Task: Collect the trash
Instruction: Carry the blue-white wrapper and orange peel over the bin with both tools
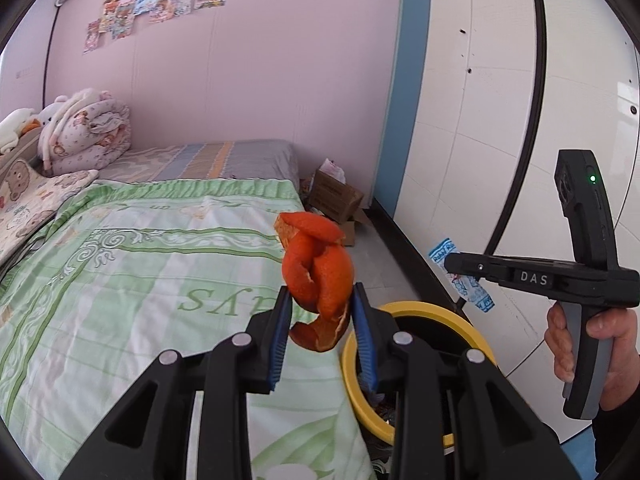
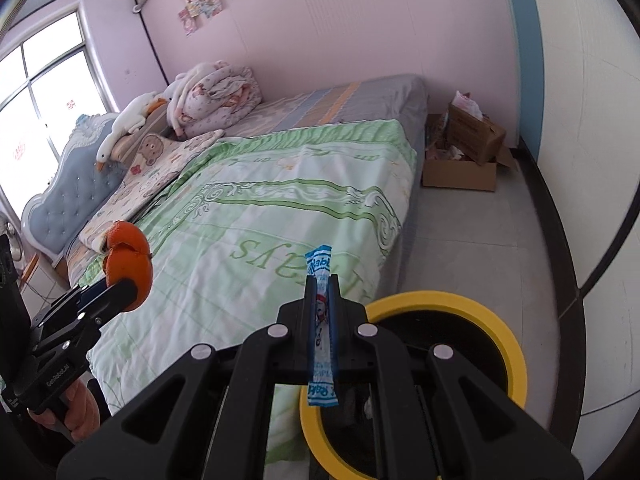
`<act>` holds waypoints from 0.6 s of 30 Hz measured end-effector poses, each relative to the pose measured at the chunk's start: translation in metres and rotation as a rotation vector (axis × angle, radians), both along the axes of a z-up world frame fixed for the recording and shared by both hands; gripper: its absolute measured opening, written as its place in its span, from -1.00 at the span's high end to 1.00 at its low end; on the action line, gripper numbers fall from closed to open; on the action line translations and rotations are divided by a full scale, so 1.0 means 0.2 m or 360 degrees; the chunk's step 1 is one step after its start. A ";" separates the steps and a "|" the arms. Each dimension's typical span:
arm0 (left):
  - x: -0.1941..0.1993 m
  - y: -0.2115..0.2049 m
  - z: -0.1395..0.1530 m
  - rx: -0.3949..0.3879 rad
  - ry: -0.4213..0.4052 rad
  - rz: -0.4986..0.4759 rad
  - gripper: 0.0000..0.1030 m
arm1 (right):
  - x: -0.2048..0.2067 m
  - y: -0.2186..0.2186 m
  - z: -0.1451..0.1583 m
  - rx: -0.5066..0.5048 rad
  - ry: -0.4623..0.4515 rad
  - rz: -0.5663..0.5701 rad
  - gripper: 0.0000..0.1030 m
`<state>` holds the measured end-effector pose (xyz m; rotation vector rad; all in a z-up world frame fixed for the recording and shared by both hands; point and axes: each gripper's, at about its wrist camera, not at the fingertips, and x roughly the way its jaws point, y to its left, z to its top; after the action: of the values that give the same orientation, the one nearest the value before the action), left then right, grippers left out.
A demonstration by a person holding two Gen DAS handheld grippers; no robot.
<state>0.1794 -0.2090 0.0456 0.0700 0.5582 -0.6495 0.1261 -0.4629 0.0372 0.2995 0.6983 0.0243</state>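
My left gripper (image 1: 320,300) is shut on a curled orange peel (image 1: 316,268), held above the bed's right edge, just left of a yellow-rimmed trash bin (image 1: 424,310) on the floor. In the right wrist view the same orange peel (image 2: 128,258) shows at the left in that left gripper (image 2: 120,286). My right gripper (image 2: 321,280) is shut on a blue and white candy wrapper (image 2: 321,328), pinched flat between its fingers, over the near left part of the trash bin (image 2: 496,320). From the left wrist, the right gripper (image 1: 454,266) and the wrapper (image 1: 466,280) appear at right, above the bin.
A bed with a green patterned quilt (image 2: 260,216) fills the left and middle. Folded bedding and soft toys (image 2: 208,92) lie at its head. Cardboard boxes (image 2: 468,148) stand on the floor by the far wall. A white wall (image 2: 592,160) runs along the right.
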 end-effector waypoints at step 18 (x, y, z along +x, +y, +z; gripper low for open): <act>0.09 -0.57 -0.48 0.0223 0.0313 -0.0220 0.44 | -0.04 -0.41 -0.43 0.0212 0.0240 -0.0258 0.88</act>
<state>0.1980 -0.3238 -0.0511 0.1790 0.7935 -0.7559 0.1182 -0.5451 -0.0492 0.4888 0.8217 -0.1076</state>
